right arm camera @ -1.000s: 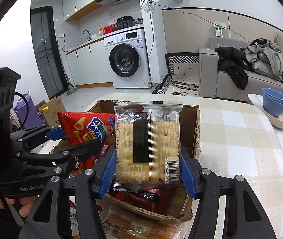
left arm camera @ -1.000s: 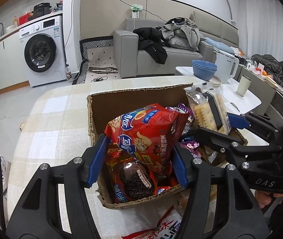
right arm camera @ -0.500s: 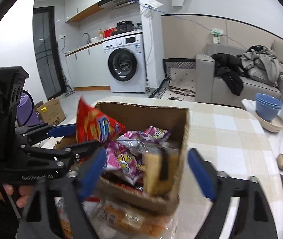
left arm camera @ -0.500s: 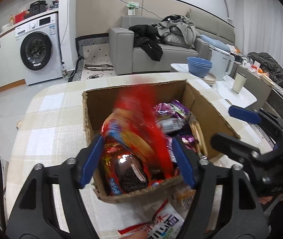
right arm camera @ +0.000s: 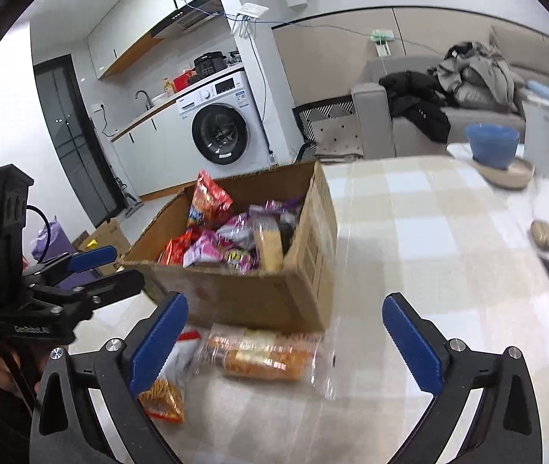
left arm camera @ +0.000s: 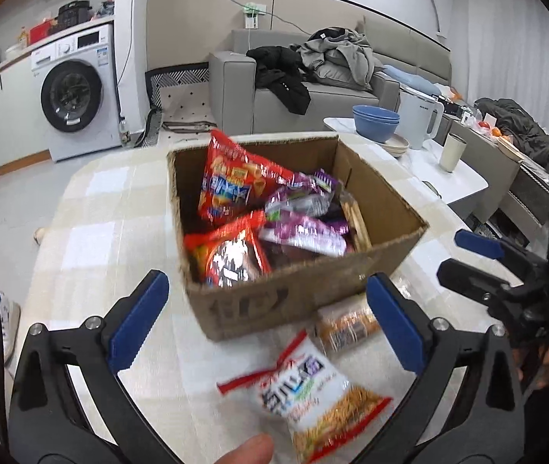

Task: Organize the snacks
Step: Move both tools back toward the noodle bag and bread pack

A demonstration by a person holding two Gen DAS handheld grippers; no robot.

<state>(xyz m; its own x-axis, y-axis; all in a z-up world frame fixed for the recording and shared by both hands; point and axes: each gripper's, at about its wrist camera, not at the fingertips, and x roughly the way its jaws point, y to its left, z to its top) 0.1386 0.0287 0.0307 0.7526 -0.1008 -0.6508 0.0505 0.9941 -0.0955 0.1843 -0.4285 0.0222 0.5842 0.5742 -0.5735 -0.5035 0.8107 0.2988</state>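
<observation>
An open brown cardboard box (left arm camera: 305,294) is sitting on the table with the pale checked cloth (left arm camera: 92,243), and it is brimming with snack packets: a red crisp bag with blue lettering (left arm camera: 235,185) is leaning up against the far wall, a shiny red packet with a dark biscuit picture (left arm camera: 231,255) is lying at the near left corner, crumpled purple wrappers (left arm camera: 301,216) are spreading across the middle, and a clear pack of pale crackers (right arm camera: 270,243) is standing on edge against the right wall. Outside the box, a white noodle-snack bag with a red top edge (left arm camera: 313,394) is lying flat on the cloth just in front of it, and a clear pack of orange-brown biscuits (right arm camera: 259,355) is resting beside that, close to the box's near wall. The left gripper (left arm camera: 266,321) is hovering over these two loose packets with its blue-padded fingers (left arm camera: 139,321) spread wide, gripping nothing. The right gripper (right arm camera: 286,344) is likewise gaping wide above the biscuit pack, its pads touching nothing. Off to the right, a blue bowl (right arm camera: 491,147) is sitting on a beige dish beside a white electric kettle (left arm camera: 421,120), and a white washing machine (right arm camera: 224,127) is standing against the far wall.
</observation>
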